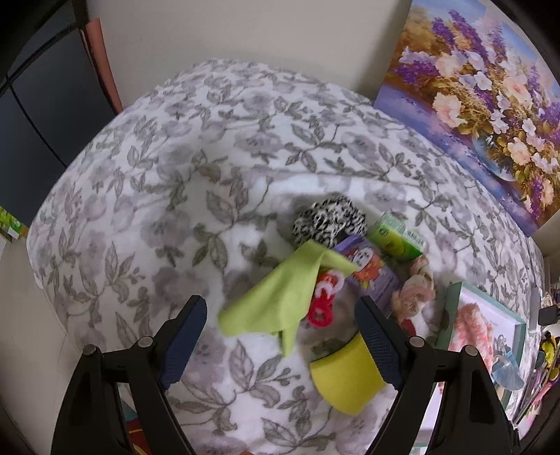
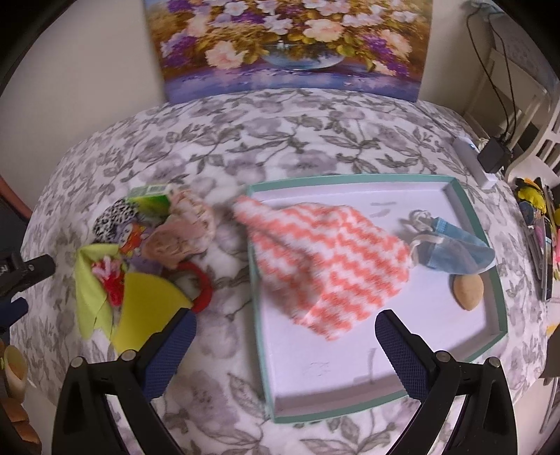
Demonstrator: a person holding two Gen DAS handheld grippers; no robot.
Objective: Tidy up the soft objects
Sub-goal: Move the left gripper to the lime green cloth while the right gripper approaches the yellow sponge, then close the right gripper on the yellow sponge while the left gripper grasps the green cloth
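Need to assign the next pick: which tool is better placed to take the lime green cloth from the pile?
Left. The left tool is open and points at the lime green cloth, while the right tool faces the tray.

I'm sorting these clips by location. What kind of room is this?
Probably a home room, maybe a bedroom. A floral-print blanket covers the work surface, a flower painting leans against the plain wall, and a power adapter with trailing cables sits at the edge beside white furniture.

Grey floral blanket [image 1: 210, 157] (leaf print), cream wall [image 1: 245, 31], flower painting [image 2: 290, 45] leaning against it
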